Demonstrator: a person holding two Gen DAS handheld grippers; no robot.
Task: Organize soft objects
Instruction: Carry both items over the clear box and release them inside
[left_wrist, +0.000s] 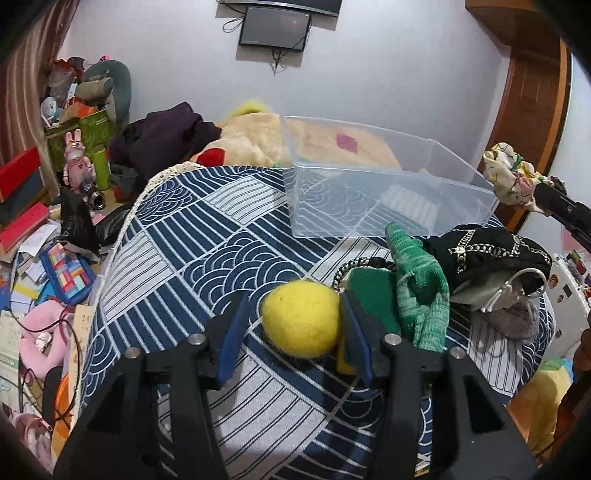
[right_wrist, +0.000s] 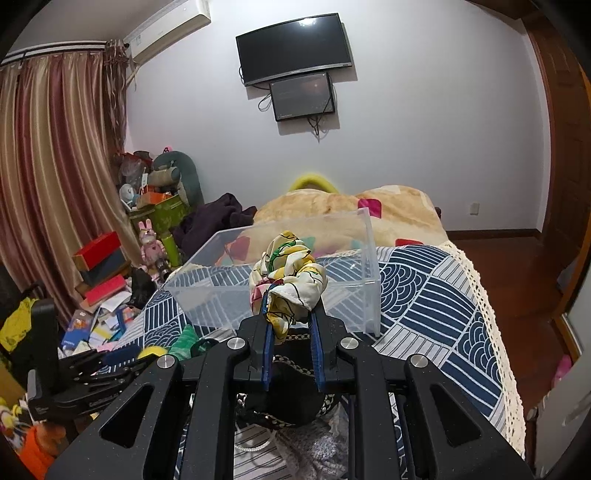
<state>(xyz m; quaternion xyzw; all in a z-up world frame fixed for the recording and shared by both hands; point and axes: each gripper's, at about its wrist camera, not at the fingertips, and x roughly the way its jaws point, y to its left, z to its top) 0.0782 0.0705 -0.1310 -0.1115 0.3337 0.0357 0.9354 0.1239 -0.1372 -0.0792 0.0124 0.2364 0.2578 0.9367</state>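
Observation:
A yellow felt ball (left_wrist: 301, 318) lies on the patterned bedspread between the fingers of my left gripper (left_wrist: 295, 314), which is open around it; the right pad touches the ball, the left pad stands apart. My right gripper (right_wrist: 290, 306) is shut on a floral silk scrunchie (right_wrist: 286, 280) and holds it in the air in front of the clear plastic bin (right_wrist: 365, 280). The scrunchie also shows in the left wrist view (left_wrist: 509, 177), beside the bin (left_wrist: 369, 199). A green sponge (left_wrist: 373, 291), a green knit sock (left_wrist: 417, 291) and a black embroidered cloth (left_wrist: 487, 254) lie right of the ball.
A beige blanket (right_wrist: 332, 206) and a dark garment (left_wrist: 166, 136) lie behind the bin. The floor at the left (left_wrist: 40, 258) is cluttered with books, boxes and toys. The bed's lace edge (right_wrist: 491, 314) drops to the wooden floor on the right.

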